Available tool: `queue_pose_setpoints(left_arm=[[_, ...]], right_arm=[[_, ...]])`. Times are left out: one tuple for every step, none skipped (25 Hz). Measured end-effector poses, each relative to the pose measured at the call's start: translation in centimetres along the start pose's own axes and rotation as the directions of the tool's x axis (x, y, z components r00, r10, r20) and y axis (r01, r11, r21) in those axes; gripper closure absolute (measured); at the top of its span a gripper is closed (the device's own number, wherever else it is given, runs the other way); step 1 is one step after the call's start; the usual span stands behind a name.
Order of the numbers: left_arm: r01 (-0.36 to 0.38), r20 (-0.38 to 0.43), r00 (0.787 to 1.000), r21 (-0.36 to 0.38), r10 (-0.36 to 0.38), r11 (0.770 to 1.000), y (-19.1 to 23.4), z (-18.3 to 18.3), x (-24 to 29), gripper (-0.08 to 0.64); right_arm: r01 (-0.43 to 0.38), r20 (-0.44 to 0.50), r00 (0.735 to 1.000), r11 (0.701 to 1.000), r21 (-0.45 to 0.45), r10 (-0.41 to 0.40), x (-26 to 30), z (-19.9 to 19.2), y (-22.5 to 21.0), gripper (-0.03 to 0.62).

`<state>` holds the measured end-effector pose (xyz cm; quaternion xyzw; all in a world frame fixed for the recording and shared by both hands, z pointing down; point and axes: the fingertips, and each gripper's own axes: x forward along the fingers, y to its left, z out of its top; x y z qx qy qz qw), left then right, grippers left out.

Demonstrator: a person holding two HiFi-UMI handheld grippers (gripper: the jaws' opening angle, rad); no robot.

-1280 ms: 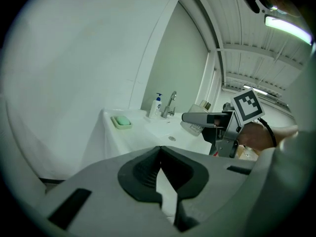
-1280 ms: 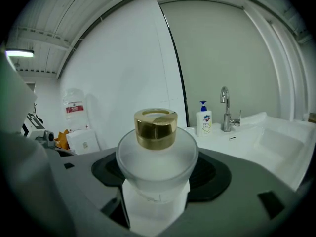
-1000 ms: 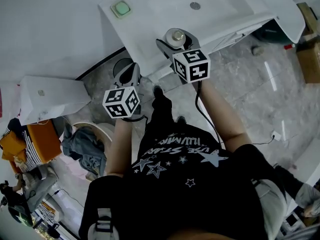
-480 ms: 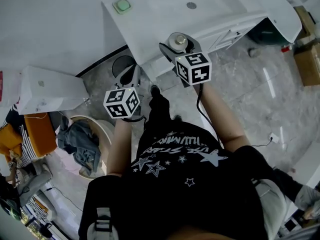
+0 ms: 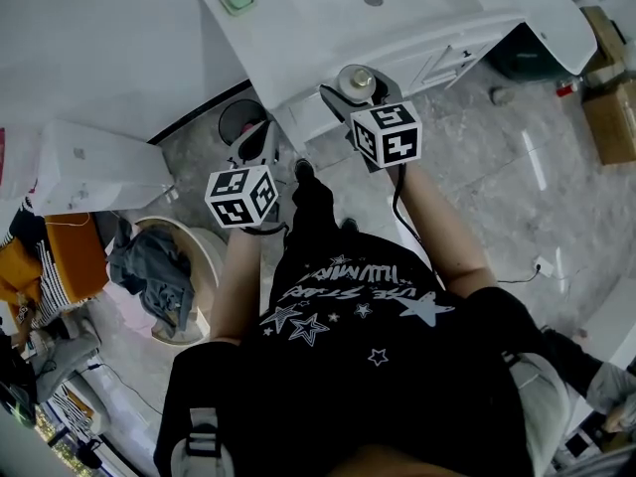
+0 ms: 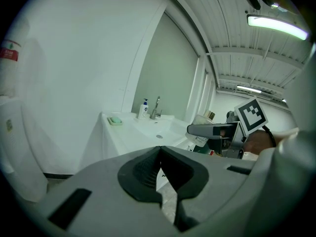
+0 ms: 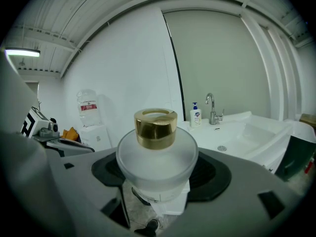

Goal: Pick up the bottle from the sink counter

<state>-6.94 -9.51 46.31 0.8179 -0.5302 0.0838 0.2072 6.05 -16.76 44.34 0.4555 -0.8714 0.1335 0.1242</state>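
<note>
A frosted white bottle [image 7: 157,157] with a gold cap [image 7: 156,127] stands upright between the jaws of my right gripper [image 7: 158,191], which is shut on it. In the head view the bottle [image 5: 355,79] is held in the air just off the front edge of the white sink counter [image 5: 298,28], with the right gripper [image 5: 356,89] around it. My left gripper [image 5: 253,142] hangs lower and to the left, over the floor. Its jaws are shut with nothing between them [image 6: 160,174]. The left gripper view also catches the bottle [image 6: 200,138] at the right.
On the counter are a green soap dish [image 5: 237,0], a faucet [image 7: 212,109] and a soap dispenser [image 7: 195,116]. A dark round bin [image 5: 241,122] sits under the counter. A white appliance [image 5: 89,167], a basket of clothes [image 5: 159,271] and a cardboard box [image 5: 608,97] stand around.
The counter has slid toward the top of the head view, and both grippers sit a little farther from it. The bottle stays in the right gripper.
</note>
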Motion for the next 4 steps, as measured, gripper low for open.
queue_pose_setpoints(left_arm=[[0.001, 0.0, 1.0, 0.002, -0.001, 1.0, -0.33, -0.12, -0.06, 0.552], [0.002, 0.0, 1.0, 0.002, -0.002, 1.0, -0.64, -0.26, -0.12, 0.552], [0.004, 0.0, 1.0, 0.003, -0.004, 1.0, -0.94, -0.4, -0.19, 0.552], [0.005, -0.001, 1.0, 0.003, -0.005, 1.0, -1.24, -0.55, -0.26, 0.552]], right_arm=[[0.001, -0.002, 1.0, 1.0, 0.0, -0.001, -0.34, -0.22, -0.1, 0.25], [0.003, -0.003, 1.0, 1.0, 0.0, -0.003, -0.66, -0.45, -0.18, 0.25], [0.004, -0.005, 1.0, 1.0, 0.001, -0.004, -0.96, -0.68, -0.24, 0.25], [0.005, -0.007, 1.0, 1.0, 0.001, -0.005, -1.26, -0.92, -0.3, 0.25]])
